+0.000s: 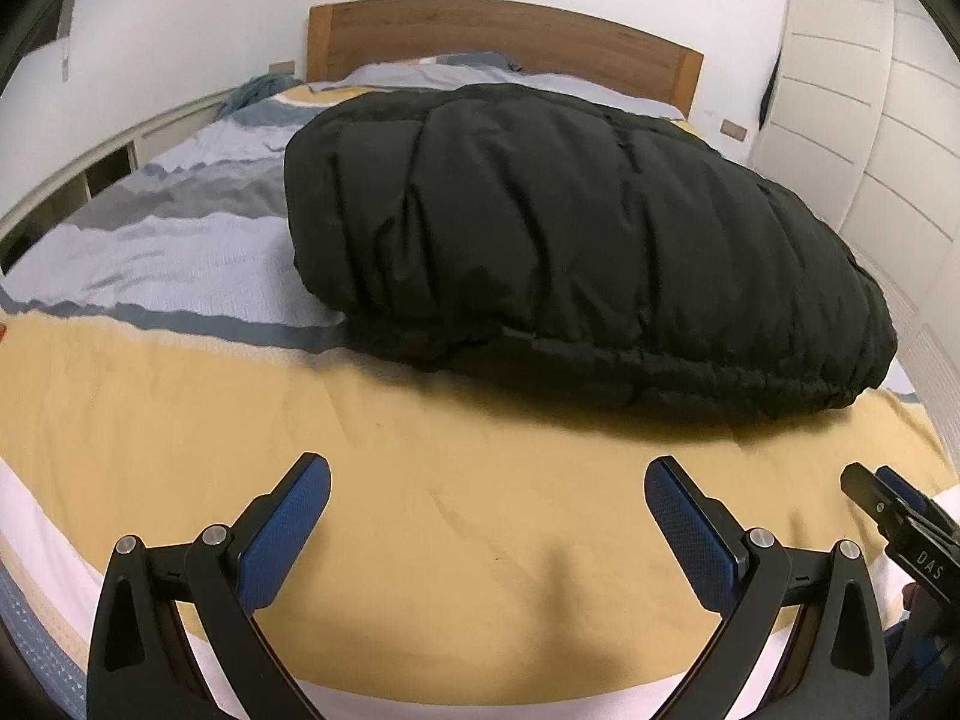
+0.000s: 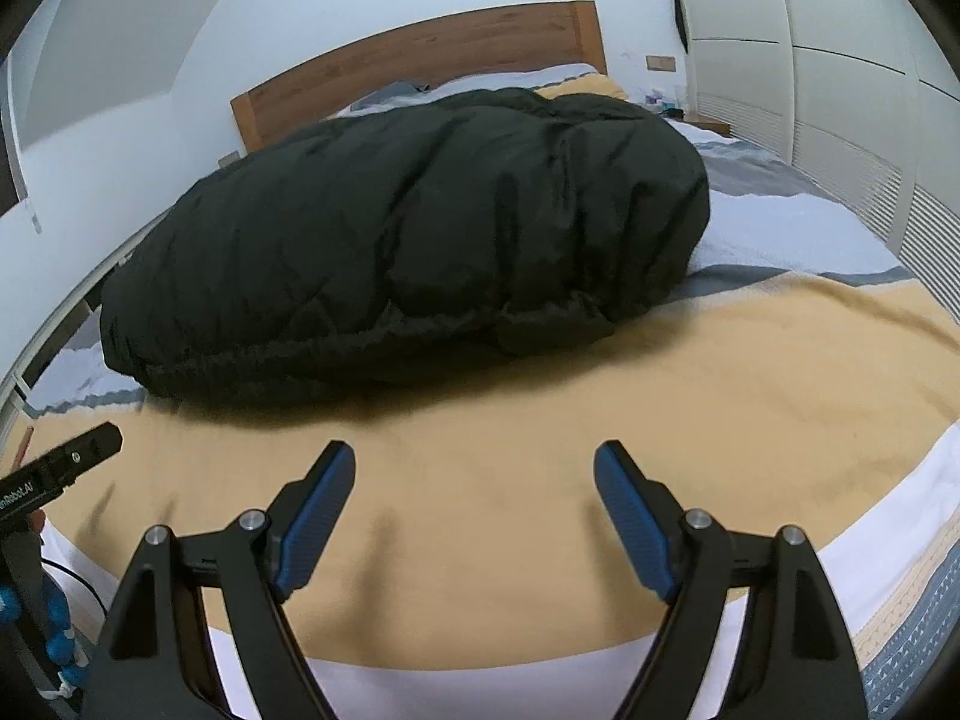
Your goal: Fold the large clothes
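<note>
A large black puffer jacket (image 1: 570, 240) lies in a bulky folded heap on the bed, its elastic hem toward me; it also shows in the right wrist view (image 2: 408, 234). My left gripper (image 1: 487, 474) is open and empty, hovering over the yellow band of the bedspread (image 1: 300, 420), a short way in front of the jacket. My right gripper (image 2: 474, 462) is open and empty too, over the same yellow band (image 2: 720, 390), apart from the jacket's hem. The right gripper's tip shows at the left view's right edge (image 1: 888, 510); the left gripper's tip shows in the right view (image 2: 66, 468).
The bed has a striped grey, blue and yellow cover and a wooden headboard (image 1: 504, 36). A white wardrobe (image 1: 870, 120) stands along the right side. A low white shelf (image 1: 90, 162) runs along the left side. The bed's near edge (image 2: 870, 570) is just below the grippers.
</note>
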